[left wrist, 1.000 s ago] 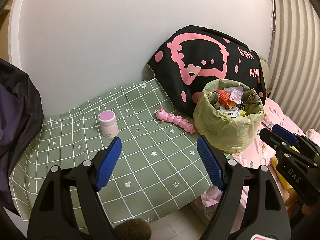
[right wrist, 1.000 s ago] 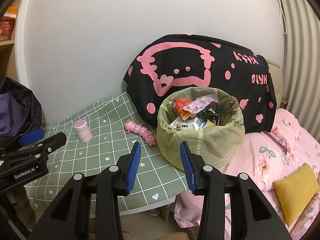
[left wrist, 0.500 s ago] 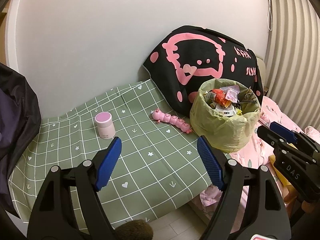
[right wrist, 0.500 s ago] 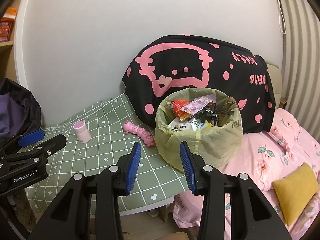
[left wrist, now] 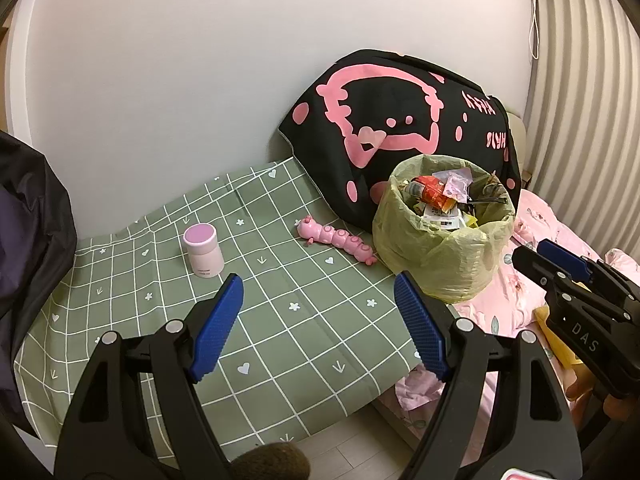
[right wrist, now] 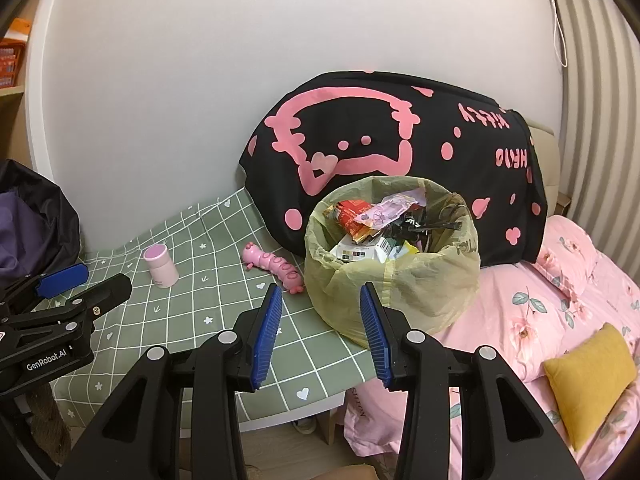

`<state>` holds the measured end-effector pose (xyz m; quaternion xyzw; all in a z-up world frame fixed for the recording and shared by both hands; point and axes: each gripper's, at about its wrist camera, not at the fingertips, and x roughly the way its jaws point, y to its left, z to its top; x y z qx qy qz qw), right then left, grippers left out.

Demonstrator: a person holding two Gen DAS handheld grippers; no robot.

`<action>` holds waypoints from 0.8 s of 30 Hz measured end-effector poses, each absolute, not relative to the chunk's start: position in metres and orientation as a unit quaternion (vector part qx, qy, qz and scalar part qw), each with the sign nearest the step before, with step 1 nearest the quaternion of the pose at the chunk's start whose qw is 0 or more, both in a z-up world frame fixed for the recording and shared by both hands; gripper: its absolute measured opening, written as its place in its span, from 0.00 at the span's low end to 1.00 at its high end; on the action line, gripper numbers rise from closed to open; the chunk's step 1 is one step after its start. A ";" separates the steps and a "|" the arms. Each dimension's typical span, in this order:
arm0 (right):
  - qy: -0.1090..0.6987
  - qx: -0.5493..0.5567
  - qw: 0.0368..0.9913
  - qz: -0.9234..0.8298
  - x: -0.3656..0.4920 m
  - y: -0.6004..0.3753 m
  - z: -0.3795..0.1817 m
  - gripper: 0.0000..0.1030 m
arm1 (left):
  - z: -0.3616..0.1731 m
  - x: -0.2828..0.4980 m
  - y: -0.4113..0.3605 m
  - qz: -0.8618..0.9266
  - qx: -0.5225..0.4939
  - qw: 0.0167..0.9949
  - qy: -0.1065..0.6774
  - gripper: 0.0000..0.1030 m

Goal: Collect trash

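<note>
A green checked cloth (left wrist: 280, 340) covers a low table beside a pink bed (right wrist: 560, 300). At the table's right edge, against a black cushion (right wrist: 400, 140), stands a yellow-green trash bag (right wrist: 400, 292), upright and full of wrappers. The right gripper (right wrist: 320, 332), fingers parted and empty, points straight at it and is nearer. The left gripper (left wrist: 318, 328), spread wide and empty, has the bag ahead to its right. A pink jar (left wrist: 203, 250) and a pink toy caterpillar (left wrist: 338, 239) lie left of the bag.

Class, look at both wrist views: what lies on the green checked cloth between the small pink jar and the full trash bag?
A pink caterpillar toy lies between the pink jar and the trash bag, nearer the bag; both views show it.
</note>
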<state>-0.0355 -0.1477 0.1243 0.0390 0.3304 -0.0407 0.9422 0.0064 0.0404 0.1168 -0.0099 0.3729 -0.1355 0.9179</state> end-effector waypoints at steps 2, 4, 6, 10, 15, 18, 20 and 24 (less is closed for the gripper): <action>0.331 0.039 0.942 -0.040 -0.036 -0.148 0.124 0.38 | 0.117 0.007 0.041 -0.136 -0.010 0.918 0.372 0.72; 0.331 0.039 0.942 -0.040 -0.036 -0.148 0.124 0.38 | 0.117 0.007 0.040 -0.136 -0.010 0.918 0.372 0.72; 0.331 0.040 0.942 -0.041 -0.036 -0.149 0.124 0.38 | 0.117 0.007 0.040 -0.136 -0.010 0.918 0.373 0.72; 0.331 0.039 0.942 -0.040 -0.036 -0.149 0.124 0.38 | 0.117 0.006 0.040 -0.135 -0.010 0.918 0.373 0.72; 0.331 0.039 0.942 -0.039 -0.035 -0.148 0.124 0.38 | 0.117 0.006 0.040 -0.136 -0.010 0.918 0.371 0.72; 0.330 0.039 0.942 -0.039 -0.035 -0.148 0.124 0.38 | 0.119 0.006 0.040 -0.140 -0.009 0.919 0.369 0.72; 0.330 0.039 0.942 -0.040 -0.036 -0.149 0.124 0.38 | 0.119 0.006 0.039 -0.141 -0.009 0.919 0.368 0.72; 0.331 0.039 0.942 -0.040 -0.035 -0.149 0.124 0.38 | 0.120 0.006 0.039 -0.142 -0.008 0.919 0.368 0.72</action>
